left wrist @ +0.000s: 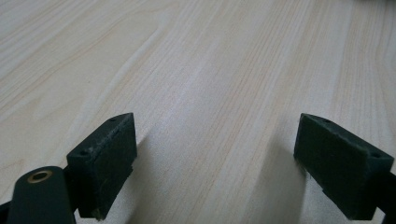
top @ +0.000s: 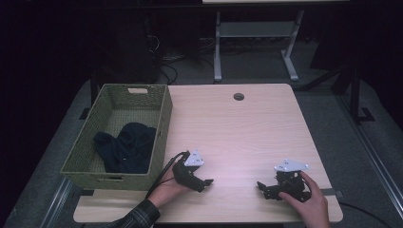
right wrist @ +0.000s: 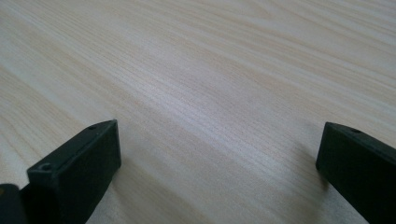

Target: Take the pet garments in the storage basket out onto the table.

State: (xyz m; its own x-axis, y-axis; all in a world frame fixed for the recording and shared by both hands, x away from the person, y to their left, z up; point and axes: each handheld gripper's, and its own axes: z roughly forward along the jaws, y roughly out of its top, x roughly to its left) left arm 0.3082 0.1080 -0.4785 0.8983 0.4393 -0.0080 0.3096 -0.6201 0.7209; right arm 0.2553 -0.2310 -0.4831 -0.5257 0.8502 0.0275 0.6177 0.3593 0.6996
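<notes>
Both the left gripper (top: 202, 183) and right gripper (top: 264, 189) gape over the pale woodgrain table (top: 247, 128); a woven basket (top: 161, 123) holds dark cloth (top: 127, 147).

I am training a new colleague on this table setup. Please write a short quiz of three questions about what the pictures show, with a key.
1. True or false: the dark cloth lies on the bare tabletop, outside the woven basket.
2. Multiple choice: what is between the fingers of the left gripper?
A. a cloth
B. nothing, with bare wood behind
C. the basket's rim
3. Fill in: the right gripper rests low over the table near its ____ edge, the person's side.

Key
1. False: the cloth is inside the basket.
2. B.
3. Front. Its fingers stand wide apart too.
</notes>
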